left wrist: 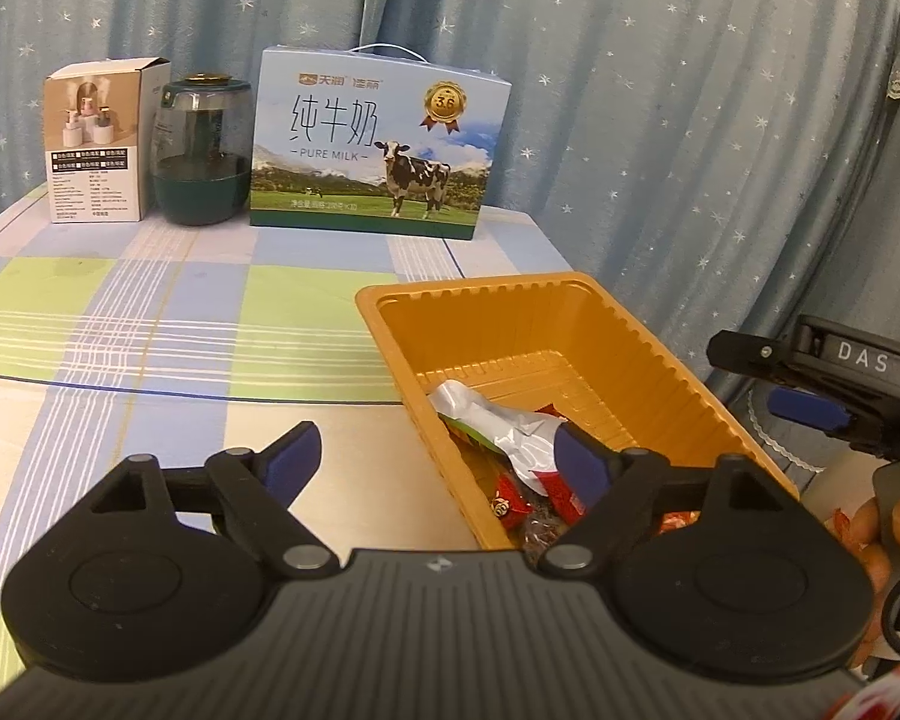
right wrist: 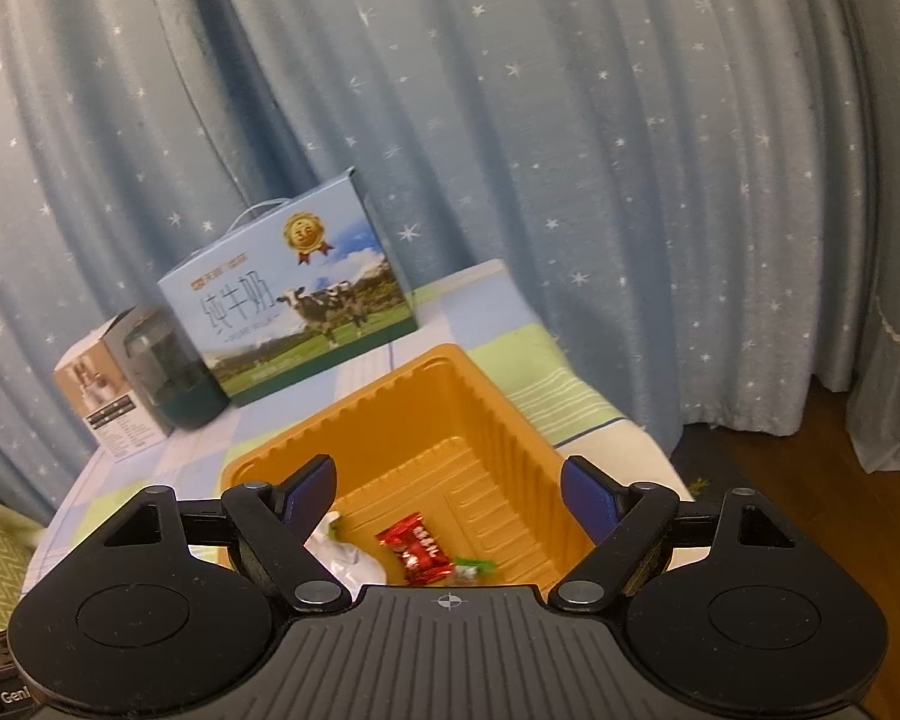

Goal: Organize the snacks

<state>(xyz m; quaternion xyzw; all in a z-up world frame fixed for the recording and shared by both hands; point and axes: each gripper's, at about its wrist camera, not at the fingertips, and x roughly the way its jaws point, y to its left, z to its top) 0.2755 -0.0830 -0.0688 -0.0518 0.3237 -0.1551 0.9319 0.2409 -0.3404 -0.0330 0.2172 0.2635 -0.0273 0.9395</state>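
both sets of jaws are standing spread wide with nothing pinched between them. my left gripper (left wrist: 438, 462) is hovering at the near left corner of the orange tray (left wrist: 678, 372), one blue pad over the bare tablecloth (left wrist: 150, 312) and the other over the tray's contents. my right gripper (right wrist: 450, 498) is hanging above the near end of the same tray, its pads framing the tray's inside.

the snacks are lying in the tray's near end: a silver packet (left wrist: 510, 426) with a green edge, crumpled and resting against the near left wall, a red wrapped candy (right wrist: 414, 549) flat on the ribbed floor, a small green-wrapped piece (right wrist: 474, 567) just beside it, and more red and dark wrappers bunched under my left pad. the far half of the tray is bare.

i'm judging this to be the release step, with the pieces sitting loose in the tray and neither gripper carrying anything. i'm not seeing any loose snack on the cloth in either view, so next i'm needing to swing a camera round to hunt for leftovers, or else start tidying what is heaped in the tray. the milk carton (left wrist: 378, 144), the dark jar (left wrist: 201, 150) and the small white box (left wrist: 102, 141) are standing well apart at the back, out of my way.
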